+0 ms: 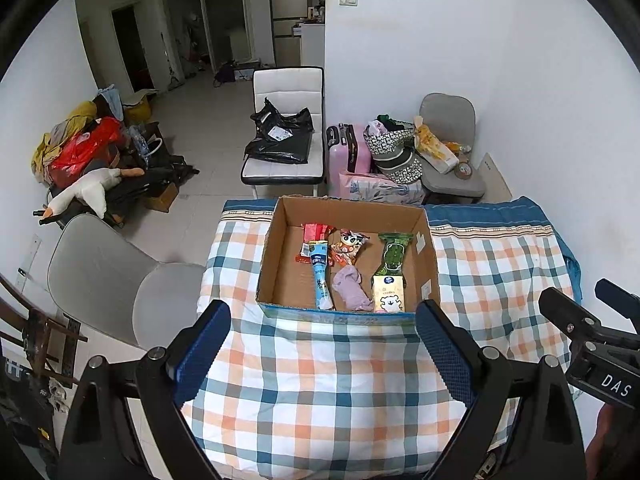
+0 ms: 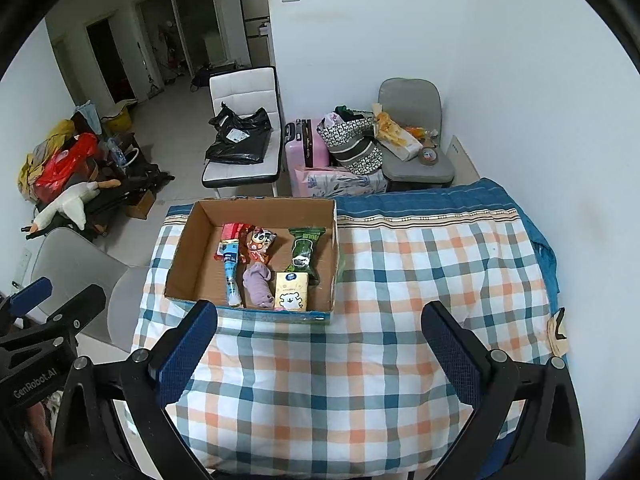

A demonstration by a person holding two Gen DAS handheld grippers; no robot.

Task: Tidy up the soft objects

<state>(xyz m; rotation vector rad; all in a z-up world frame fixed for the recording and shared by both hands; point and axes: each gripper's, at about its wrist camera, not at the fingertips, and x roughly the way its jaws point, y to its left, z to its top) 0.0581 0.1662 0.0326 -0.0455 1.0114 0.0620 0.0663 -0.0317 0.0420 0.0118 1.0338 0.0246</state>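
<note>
On the checked tabletop, nearly everything already sits in the box.

Nearest you, your left tool [image 1: 322,350] and right tool [image 2: 320,350] both hang spread wide and hold nothing above the bare checked cloth [image 2: 320,400]. Beyond them, the cardboard box [image 1: 426,256] holds the tissue pack [image 1: 388,294], lilac sock [image 1: 352,288], blue tube [image 1: 321,276], and green [image 1: 394,254], panda [image 1: 349,244] and red [image 1: 316,233] snack packets. At the right edge a small beige item [image 2: 558,334], too unclear to name, lies outside; judging by that, little remains.
</note>
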